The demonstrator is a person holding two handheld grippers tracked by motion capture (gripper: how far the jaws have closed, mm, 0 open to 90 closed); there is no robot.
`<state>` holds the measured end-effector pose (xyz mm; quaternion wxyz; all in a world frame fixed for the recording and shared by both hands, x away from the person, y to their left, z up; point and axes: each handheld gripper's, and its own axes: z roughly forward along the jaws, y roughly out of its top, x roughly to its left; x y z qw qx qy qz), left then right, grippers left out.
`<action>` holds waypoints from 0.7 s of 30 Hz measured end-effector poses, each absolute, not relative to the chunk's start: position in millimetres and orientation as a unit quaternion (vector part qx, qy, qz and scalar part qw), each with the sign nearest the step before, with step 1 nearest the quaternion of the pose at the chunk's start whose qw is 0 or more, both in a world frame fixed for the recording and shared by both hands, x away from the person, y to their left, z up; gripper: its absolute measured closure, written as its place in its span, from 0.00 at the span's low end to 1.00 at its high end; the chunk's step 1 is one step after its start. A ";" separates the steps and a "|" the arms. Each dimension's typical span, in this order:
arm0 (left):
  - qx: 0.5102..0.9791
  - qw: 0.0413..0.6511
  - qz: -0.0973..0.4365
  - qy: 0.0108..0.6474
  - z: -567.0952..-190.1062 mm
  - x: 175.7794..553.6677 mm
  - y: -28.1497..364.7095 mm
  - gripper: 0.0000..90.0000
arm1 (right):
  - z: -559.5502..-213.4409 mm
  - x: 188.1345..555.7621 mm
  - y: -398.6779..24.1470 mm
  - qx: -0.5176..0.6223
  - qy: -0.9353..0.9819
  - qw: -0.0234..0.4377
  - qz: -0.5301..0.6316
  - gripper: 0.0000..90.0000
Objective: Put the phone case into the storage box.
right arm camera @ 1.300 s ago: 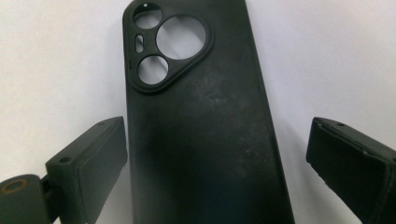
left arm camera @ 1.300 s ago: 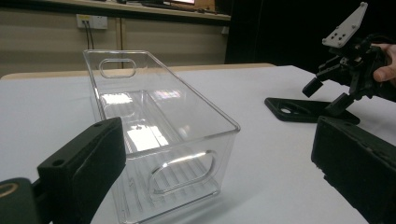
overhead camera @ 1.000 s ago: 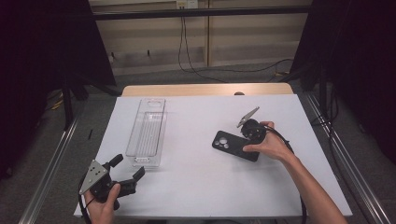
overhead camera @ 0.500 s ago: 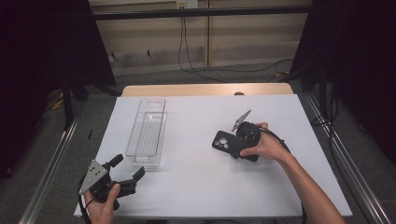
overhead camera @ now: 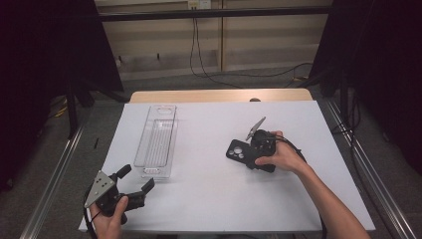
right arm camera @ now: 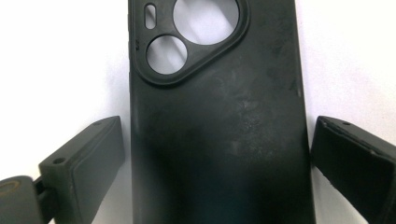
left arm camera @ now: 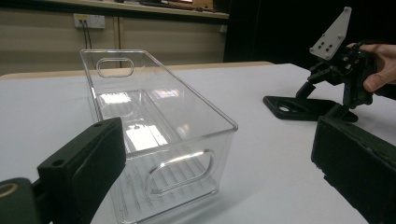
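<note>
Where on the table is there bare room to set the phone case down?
Bare patches: between the clear bin and the phone case; the near middle between both hands; the far right corner. It is crowded around the right claw and by the left claw.

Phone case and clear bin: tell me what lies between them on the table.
Nothing. In the high view, only bare white table separates the clear bin from the black phone case; the left gripper view shows the same empty stretch.
</note>
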<state>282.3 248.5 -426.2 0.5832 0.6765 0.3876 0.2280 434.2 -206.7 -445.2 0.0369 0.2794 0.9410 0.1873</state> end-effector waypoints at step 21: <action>0.677 0.583 0.226 0.389 -426.6 282.7 248.3 0.03 | -440.2 431.1 -208.8 0.285 0.937 0.036 0.197 0.16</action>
